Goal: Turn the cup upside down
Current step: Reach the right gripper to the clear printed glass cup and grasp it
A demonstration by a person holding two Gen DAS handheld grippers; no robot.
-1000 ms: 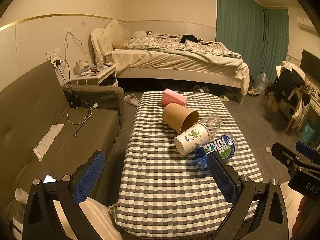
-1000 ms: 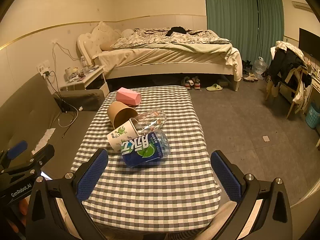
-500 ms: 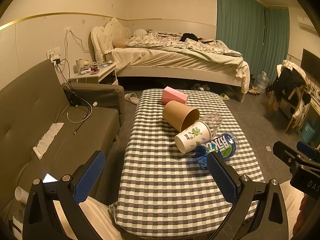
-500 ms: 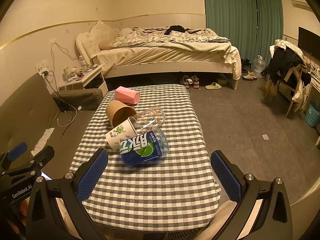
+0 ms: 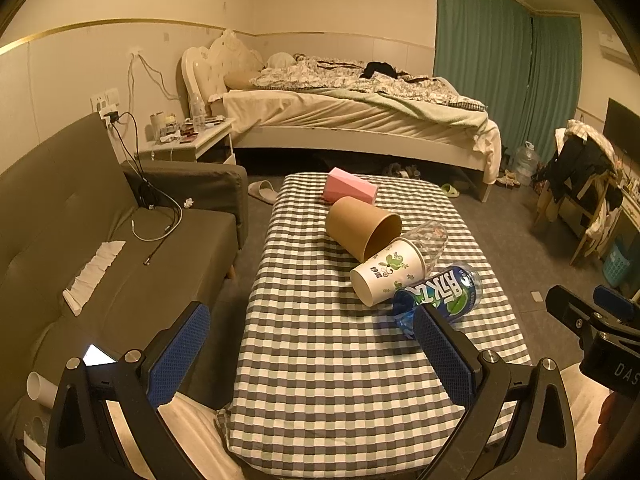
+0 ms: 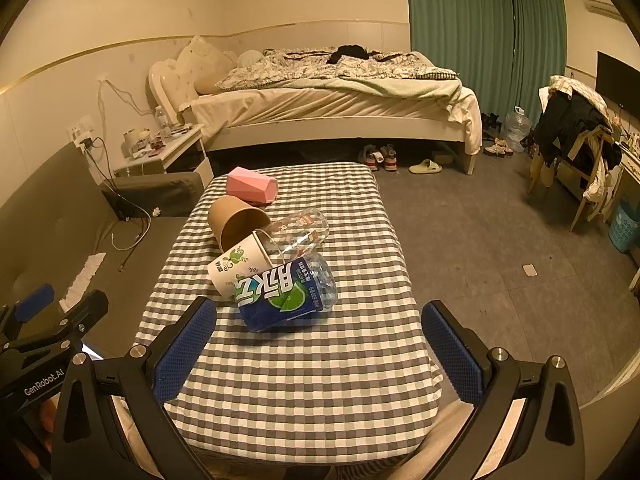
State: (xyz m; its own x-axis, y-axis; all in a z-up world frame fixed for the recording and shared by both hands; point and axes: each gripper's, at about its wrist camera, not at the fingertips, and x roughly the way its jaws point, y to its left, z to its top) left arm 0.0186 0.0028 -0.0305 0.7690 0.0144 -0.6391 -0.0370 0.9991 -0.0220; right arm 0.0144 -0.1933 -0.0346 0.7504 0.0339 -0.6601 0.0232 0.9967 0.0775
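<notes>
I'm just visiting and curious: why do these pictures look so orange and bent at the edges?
Both wrist views: warm, dim indoor light tints everything amber. Left wrist view: the fisheye lens bows the wall stripe and darkens the corners. Right wrist view: the clear glass cup shows soft glare.

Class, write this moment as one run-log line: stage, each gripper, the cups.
stage: approach | left gripper: open, empty | right gripper: open, empty | white paper cup, brown paper cup: lying sideways on table, untouched

Left gripper [image 5: 312,352] is hovering with jaws spread wide, blue pads [image 5: 180,354] facing inward, holding nothing. Right gripper [image 6: 320,350] is doing likewise, jaws wide apart, empty, sitting beside the left one.
</notes>
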